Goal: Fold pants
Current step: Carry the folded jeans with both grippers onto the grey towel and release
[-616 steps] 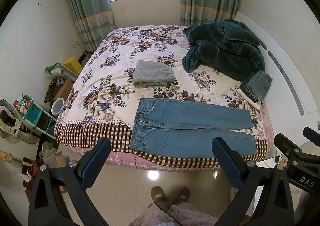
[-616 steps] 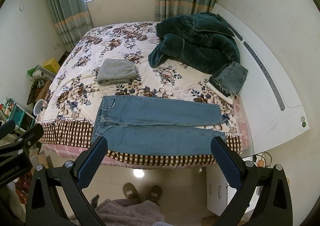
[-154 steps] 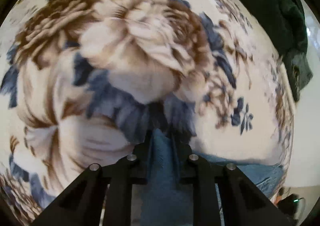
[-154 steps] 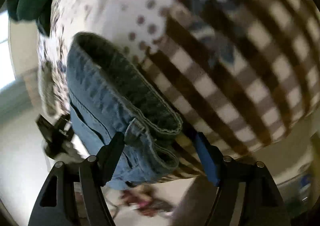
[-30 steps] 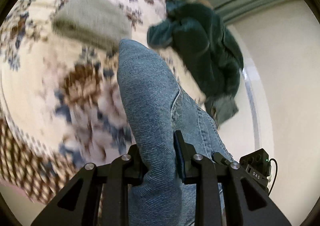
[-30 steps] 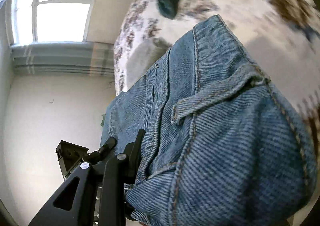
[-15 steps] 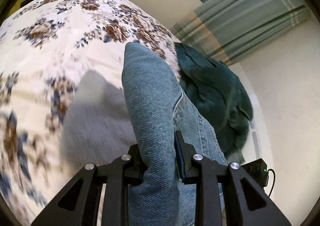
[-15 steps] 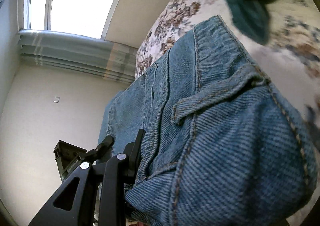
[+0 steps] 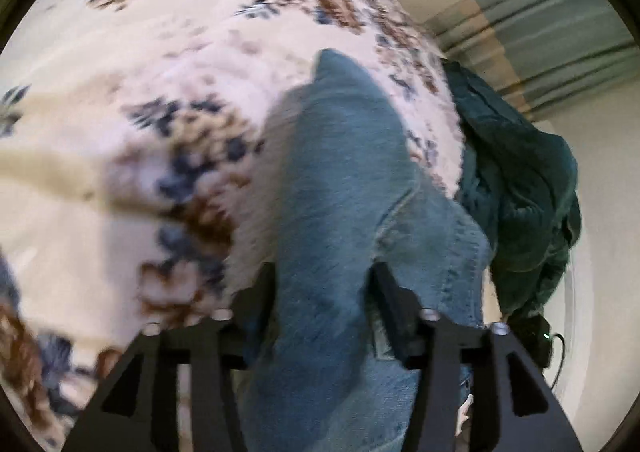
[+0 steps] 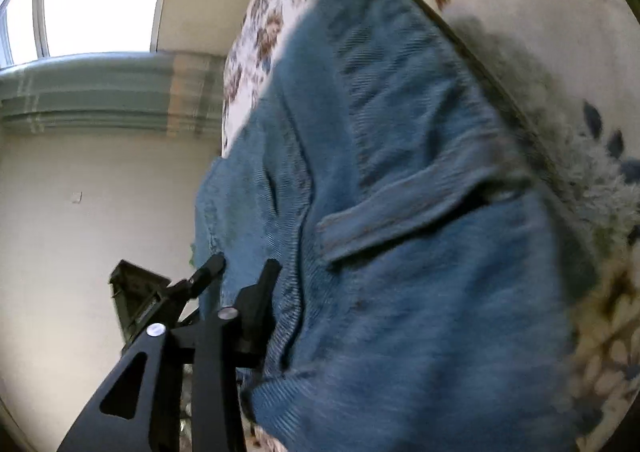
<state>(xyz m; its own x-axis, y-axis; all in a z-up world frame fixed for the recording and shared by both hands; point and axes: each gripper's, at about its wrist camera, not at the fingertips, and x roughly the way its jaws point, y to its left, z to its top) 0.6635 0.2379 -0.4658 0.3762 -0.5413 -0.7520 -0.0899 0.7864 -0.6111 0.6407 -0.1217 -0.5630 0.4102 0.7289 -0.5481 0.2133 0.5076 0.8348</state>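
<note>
Floral bedspread (image 9: 168,84) fills the background, a green blanket (image 9: 516,180) at 3 o'clock. Left gripper (image 9: 324,292) pinches the jeans (image 9: 340,180); right gripper (image 10: 276,292) clamps them too (one finger hidden under denim), held above the bed.

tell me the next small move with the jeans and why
Probably lower both ends onto the floral bedspread and only then release. The left gripper and right gripper each pinch the jeans, which are bunched above the bed.
</note>
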